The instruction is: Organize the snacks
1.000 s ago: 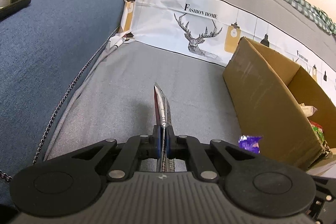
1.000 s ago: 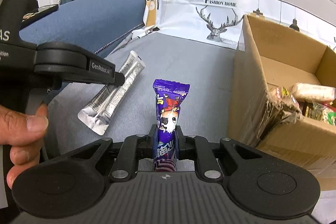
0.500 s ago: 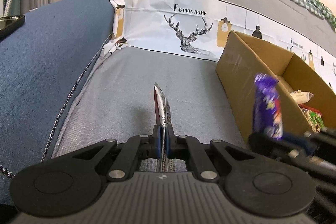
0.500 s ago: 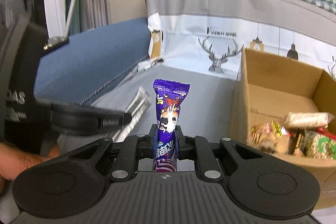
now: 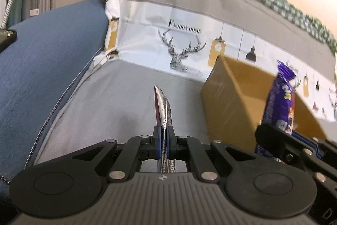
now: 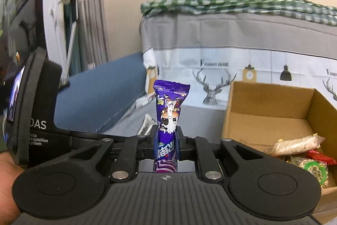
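Both grippers loaded, held above the grey sofa seat (image 5: 118, 102).

Left gripper (image 5: 163, 136) fingers pinch a silver sachet (image 5: 163, 107) edge-on, upright. Right gripper (image 6: 166, 140) fingers clamp a purple snack packet (image 6: 169, 111), standing upright, just left of the open cardboard box (image 6: 267, 119) (other snacks already in its right corner).

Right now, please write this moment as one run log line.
left gripper: shut on silver packet | right gripper: shut on purple snack | box: open, holds snacks
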Demonstrator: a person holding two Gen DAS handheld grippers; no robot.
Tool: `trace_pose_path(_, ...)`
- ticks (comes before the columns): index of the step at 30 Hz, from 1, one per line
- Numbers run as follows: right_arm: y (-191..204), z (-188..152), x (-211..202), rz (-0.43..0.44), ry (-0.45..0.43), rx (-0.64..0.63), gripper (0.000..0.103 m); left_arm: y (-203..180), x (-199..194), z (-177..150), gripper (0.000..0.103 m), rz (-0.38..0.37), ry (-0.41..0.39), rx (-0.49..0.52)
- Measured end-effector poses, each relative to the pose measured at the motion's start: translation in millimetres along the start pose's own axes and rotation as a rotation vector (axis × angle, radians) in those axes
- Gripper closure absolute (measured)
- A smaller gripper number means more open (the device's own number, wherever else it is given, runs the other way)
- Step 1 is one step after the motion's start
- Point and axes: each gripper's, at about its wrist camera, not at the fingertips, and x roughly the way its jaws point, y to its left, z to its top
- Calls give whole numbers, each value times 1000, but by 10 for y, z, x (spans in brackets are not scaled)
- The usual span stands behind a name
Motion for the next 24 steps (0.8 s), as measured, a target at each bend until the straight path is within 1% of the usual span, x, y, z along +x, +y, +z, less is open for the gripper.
trace_pose_path(3, -159, 90, -83, -29, -38, 32, 87, -129, -50, 107, 99, -29, -29, -8)
trace_pose_path(5, -286, 141, -129, -62, -60, 64, 87, -249, -73, 163, 99, -57, -58, 7)
trace_pose_path(8, -507, 217, -214, -169, -111, 97, 87, -506, -82, 252, 99, -118, -90, 46)
trace_pose_path(10, -674, 266, -256, -240, -145, 117, 87, -725, -82, 312, 99, -172, -105, 85)
trace_pose_path(12, -859, 296, -285, -322, -170, 136, 87, -965, -98, 390, 98, -248, -123, 129)
trace_pose_path(14, -1012, 300, -279, -395, -172, 146, 81, -1163, -105, 458, 95, -332, -136, 169)
trace_pose_path(15, -1084, 300, -269, -431, -160, 148, 55, -1247, -99, 485, 90, -360, -142, 185)
trace_pose_path(16, -1154, 299, -266, -474, -146, 156, 19, -1319, -103, 501, 74, -381, -152, 200)
trace_pose_path(17, -1206, 297, -294, -522, -152, 174, 7, -1348, -108, 488, 62, -386, -165, 206)
trace_pose_path(18, -1267, 295, -353, -564, -177, 202, 5, -1355, -117, 458, 60, -389, -175, 209)
trace_pose_path(20, -1346, 298, -410, -573, -182, 230, 6, -1311, -110, 354, 60, -392, -167, 215)
trace_pose_path(22, -1379, 248, -422, -574, -157, 236, 6, -1217, -96, 248, 60, -368, -129, 203)
trace_pose_path(24, -1388, 218, -421, -576, -133, 232, 6, -1126, -50, 220, 60, -338, -76, 162)
